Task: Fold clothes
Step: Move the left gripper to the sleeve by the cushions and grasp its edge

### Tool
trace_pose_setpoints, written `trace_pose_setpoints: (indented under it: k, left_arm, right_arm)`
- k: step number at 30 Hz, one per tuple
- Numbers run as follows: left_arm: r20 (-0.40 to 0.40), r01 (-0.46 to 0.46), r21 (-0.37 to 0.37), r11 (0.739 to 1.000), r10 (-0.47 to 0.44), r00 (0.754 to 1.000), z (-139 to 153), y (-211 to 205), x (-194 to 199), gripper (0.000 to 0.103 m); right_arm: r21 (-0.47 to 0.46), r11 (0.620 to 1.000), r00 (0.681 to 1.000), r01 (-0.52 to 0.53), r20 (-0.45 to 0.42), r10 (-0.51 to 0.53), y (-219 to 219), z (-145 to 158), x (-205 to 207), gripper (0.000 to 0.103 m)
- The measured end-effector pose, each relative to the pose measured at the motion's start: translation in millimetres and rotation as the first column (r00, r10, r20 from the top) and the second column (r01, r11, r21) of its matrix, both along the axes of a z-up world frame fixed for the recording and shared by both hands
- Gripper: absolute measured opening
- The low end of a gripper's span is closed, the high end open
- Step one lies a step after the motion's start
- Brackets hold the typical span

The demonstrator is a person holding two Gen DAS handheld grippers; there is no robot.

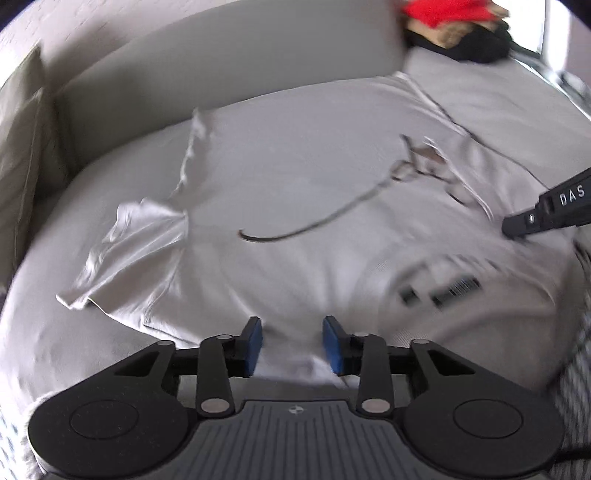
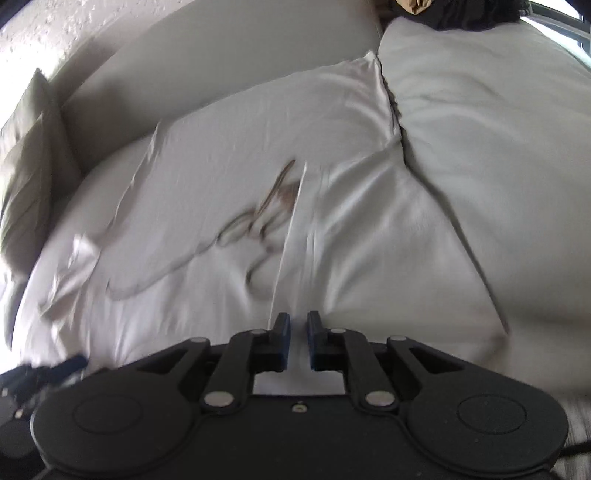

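Your pale grey sofa (image 1: 498, 99) carries the white T-shirt (image 1: 280, 192), spread flat across its seat cushion with one sleeve (image 1: 129, 243) crumpled off to the left and dark printed marks (image 1: 439, 291) near the closer hem. A heap of red and black clothes (image 1: 461, 33) sits far back. Your left gripper (image 1: 291, 343) hovers over the hem, jaws apart, nothing between them. Your right gripper (image 2: 299, 341) shows a narrow gap; whether it pinches cloth, you cannot tell.

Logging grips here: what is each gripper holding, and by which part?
The right gripper pinches a raised fold of the shirt. Cloth also sits inside the left gripper; grip unclear.
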State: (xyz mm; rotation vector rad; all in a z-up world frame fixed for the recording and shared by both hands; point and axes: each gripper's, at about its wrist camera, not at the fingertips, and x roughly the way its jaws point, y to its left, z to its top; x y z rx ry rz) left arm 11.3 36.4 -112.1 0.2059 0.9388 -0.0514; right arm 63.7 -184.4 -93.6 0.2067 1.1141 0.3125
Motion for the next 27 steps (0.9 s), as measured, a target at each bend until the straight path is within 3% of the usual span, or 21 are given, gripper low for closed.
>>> trace_pose_setpoints:
  k: [2, 4, 5, 6, 9, 11, 16, 21, 23, 27]
  left_arm:
    - [-0.019, -0.005, -0.053, 0.999, 0.004, 1.000, 8, 9, -7, 0.031]
    - [-0.025, -0.046, -0.139, 0.989, 0.043, 0.999, 17, 29, -11, 0.036]
    - [-0.019, -0.080, -0.171, 0.982, 0.078, 0.997, 22, 42, -12, 0.037]
    - [-0.004, -0.114, -0.183, 0.977, 0.115, 0.993, 27, 54, -13, 0.038]
    - [0.034, -0.227, -0.163, 0.960, 0.235, 0.971, 36, 91, -15, 0.045]
    - [0.002, -0.294, -0.189, 0.937, 0.299, 0.954, 36, 114, -13, 0.046]
    - [-0.015, -0.386, -0.199, 0.901, 0.391, 0.920, 40, 143, -10, 0.048]
    - [-0.025, -0.410, -0.233, 0.882, 0.416, 0.909, 40, 161, -1, 0.048]
    - [-0.033, -0.416, -0.275, 0.867, 0.424, 0.905, 40, 175, 2, 0.047]
    - [-0.043, -0.444, -0.381, 0.811, 0.464, 0.885, 35, 214, 6, 0.040]
  right_arm:
    - [-0.019, 1.000, 1.000, -0.016, -0.009, 0.016, 0, 10, -19, 0.010]
    - [-0.013, 1.000, 1.000, -0.017, 0.009, 0.017, 1, 21, -31, 0.017]
    - [0.017, 1.000, 1.000, -0.007, 0.030, 0.007, 0, 29, -35, 0.027]
    - [0.047, 0.999, 0.999, 0.003, 0.051, -0.005, 0, 36, -39, 0.035]
    - [0.159, 0.987, 0.996, 0.033, 0.082, -0.046, 6, 47, -39, 0.046]
    - [0.200, 0.980, 0.997, 0.010, 0.067, -0.024, 17, 46, -36, 0.051]
    - [0.158, 0.987, 0.999, -0.036, 0.039, 0.031, 43, 42, -36, 0.051]
    - [0.121, 0.991, 0.998, -0.051, 0.031, 0.047, 60, 47, -31, 0.054]
    - [0.145, 0.989, 0.999, -0.040, 0.028, 0.036, 63, 49, -31, 0.056]
    - [0.252, 0.968, 1.000, 0.003, -0.022, 0.003, 63, 40, -24, 0.057]
